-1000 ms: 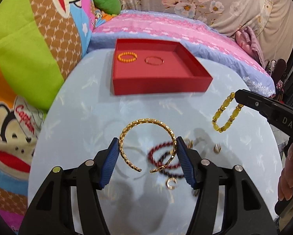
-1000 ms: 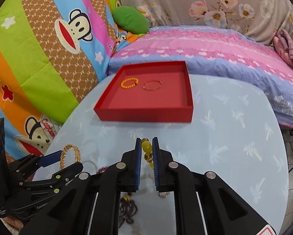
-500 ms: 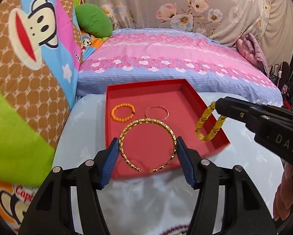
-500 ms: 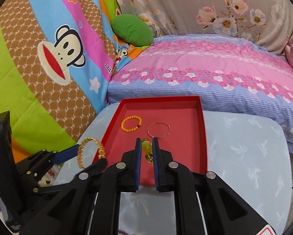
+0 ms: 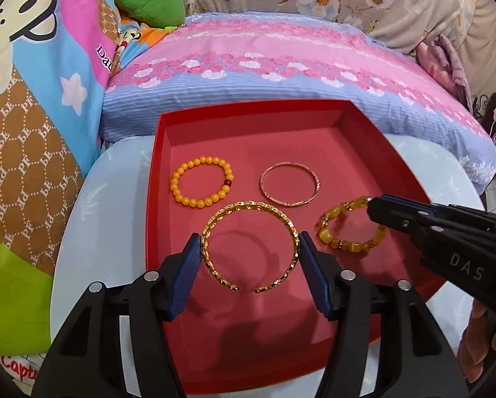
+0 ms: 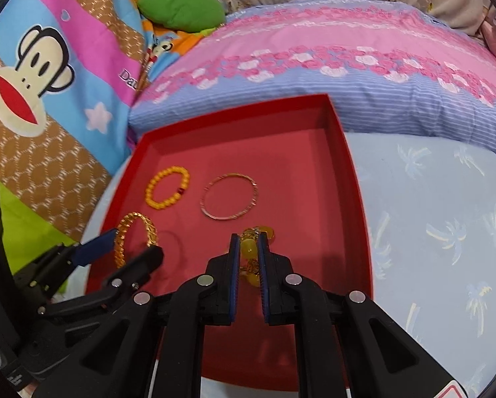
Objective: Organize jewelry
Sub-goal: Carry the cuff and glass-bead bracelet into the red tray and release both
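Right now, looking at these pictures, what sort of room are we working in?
Most likely a bedroom at home: a small table with a pale blue cover sits against a bed with pink and blue floral bedding, beside a bright cartoon monkey blanket. A red tray of bracelets rests on the table.

Both views are bright and evenly lit by soft, diffuse light, source not visible. On the floor of the red tray, faint soft-edged shadows lie under the gold bangle and beneath the left gripper. No strong glare; a mild sheen shows on the pale table beside the tray. Fisheye bending is strong, with black vignette in the corners. The tray is sharp; the bedding beyond it is slightly soft.
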Demonstrator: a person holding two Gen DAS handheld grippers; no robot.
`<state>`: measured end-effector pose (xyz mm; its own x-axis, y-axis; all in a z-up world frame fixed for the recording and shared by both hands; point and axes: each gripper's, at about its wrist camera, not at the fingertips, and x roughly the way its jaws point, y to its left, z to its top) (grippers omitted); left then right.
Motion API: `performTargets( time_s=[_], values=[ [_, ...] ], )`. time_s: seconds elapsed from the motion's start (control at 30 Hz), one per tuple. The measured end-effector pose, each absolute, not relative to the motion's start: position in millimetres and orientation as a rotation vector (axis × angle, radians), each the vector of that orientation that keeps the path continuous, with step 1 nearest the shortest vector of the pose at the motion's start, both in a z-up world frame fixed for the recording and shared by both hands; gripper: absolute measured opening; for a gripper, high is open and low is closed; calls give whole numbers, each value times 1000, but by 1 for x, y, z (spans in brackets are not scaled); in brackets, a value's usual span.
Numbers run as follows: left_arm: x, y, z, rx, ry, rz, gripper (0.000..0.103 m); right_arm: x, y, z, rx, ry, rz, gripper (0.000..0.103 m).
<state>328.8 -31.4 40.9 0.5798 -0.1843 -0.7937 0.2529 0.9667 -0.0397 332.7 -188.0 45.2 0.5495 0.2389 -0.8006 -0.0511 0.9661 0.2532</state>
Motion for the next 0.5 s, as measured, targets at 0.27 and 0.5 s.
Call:
performTargets(
  time_s=[0.27, 0.5],
  values=[
    [327, -29, 36, 78, 873, -218, 74, 332, -180, 39, 138, 956, 153, 16],
    [319, -20, 48, 60, 840, -195, 76, 312, -176, 56, 126, 898, 165, 26]
  ],
)
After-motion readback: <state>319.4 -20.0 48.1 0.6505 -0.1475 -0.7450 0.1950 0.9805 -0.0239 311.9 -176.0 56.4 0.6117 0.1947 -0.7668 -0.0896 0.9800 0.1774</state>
